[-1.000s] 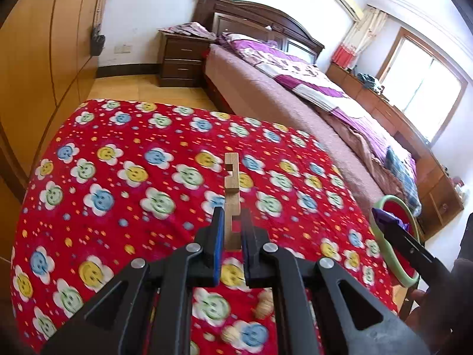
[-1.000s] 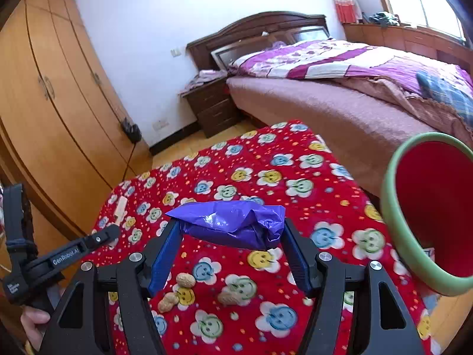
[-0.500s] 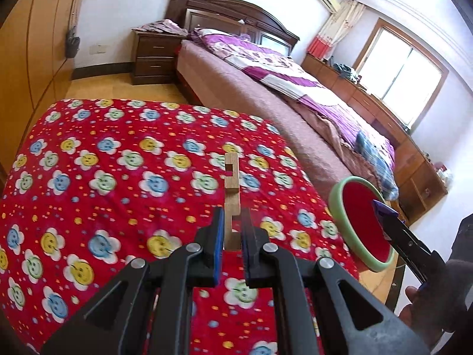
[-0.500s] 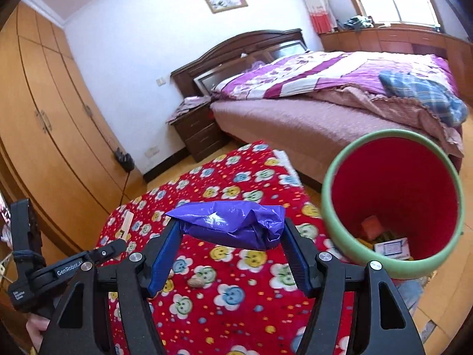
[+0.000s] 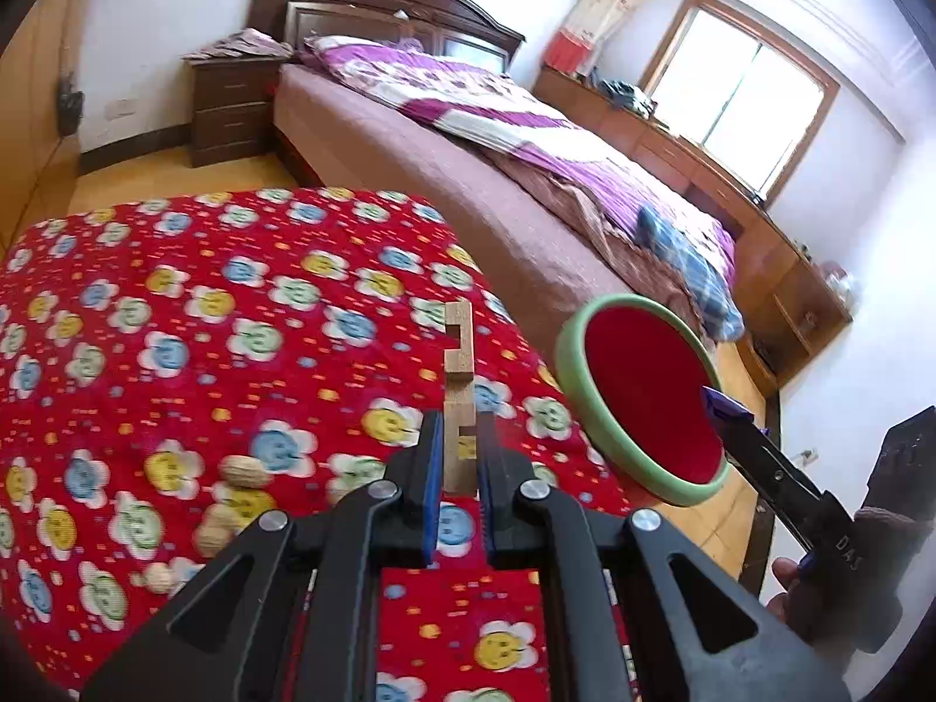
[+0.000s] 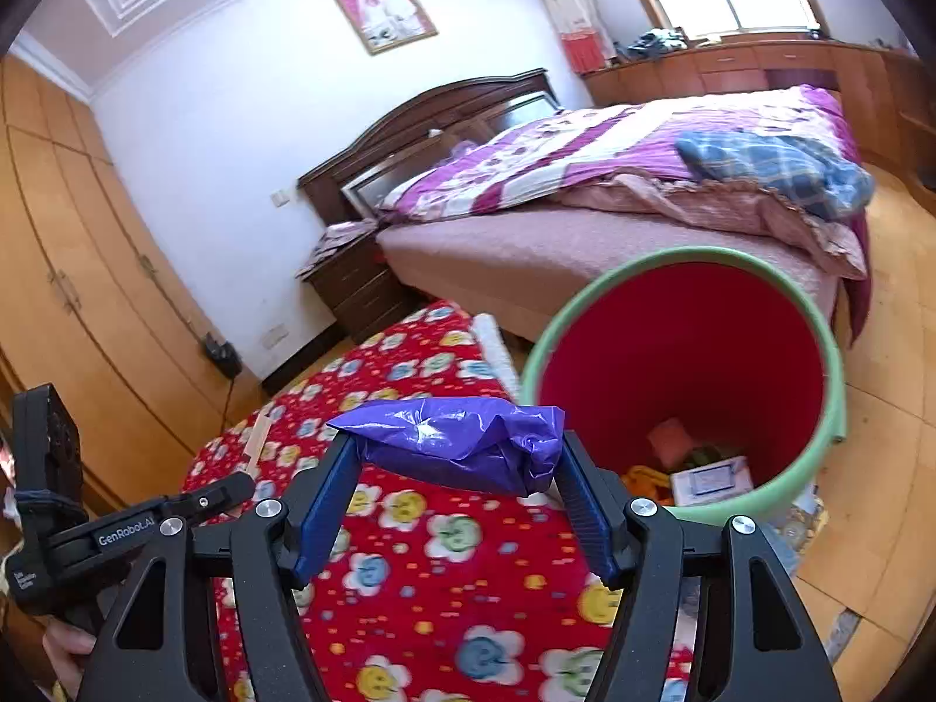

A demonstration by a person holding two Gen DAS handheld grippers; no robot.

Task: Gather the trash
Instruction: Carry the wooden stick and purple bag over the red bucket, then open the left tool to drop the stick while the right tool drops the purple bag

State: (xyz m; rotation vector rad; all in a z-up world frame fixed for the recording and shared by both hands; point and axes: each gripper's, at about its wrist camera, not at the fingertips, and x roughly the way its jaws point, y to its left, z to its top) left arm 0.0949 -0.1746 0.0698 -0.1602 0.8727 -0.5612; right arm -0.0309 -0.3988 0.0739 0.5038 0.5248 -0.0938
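Observation:
My left gripper (image 5: 458,456) is shut on a notched wooden stick (image 5: 457,386) that points forward above the red flowered tablecloth (image 5: 175,316). My right gripper (image 6: 462,468) is shut on a crumpled purple plastic wrapper (image 6: 462,444), held just left of the bin's mouth. The red bin with a green rim (image 6: 690,362) stands on the floor beside the table; it also shows in the left wrist view (image 5: 643,403). Some trash lies at its bottom (image 6: 702,468). The right gripper (image 5: 760,456) shows in the left wrist view at the bin's near rim.
Several peanuts (image 5: 234,497) lie on the tablecloth near my left gripper. A bed (image 6: 614,187) stands behind the table and bin. A nightstand (image 5: 228,105) is at the bed's head. Wooden wardrobes (image 6: 70,292) line the left wall.
Both grippers have moved right toward the bin with their loads. The bin now looms larger and nearer in both views, and the wrapper sits at its rim.

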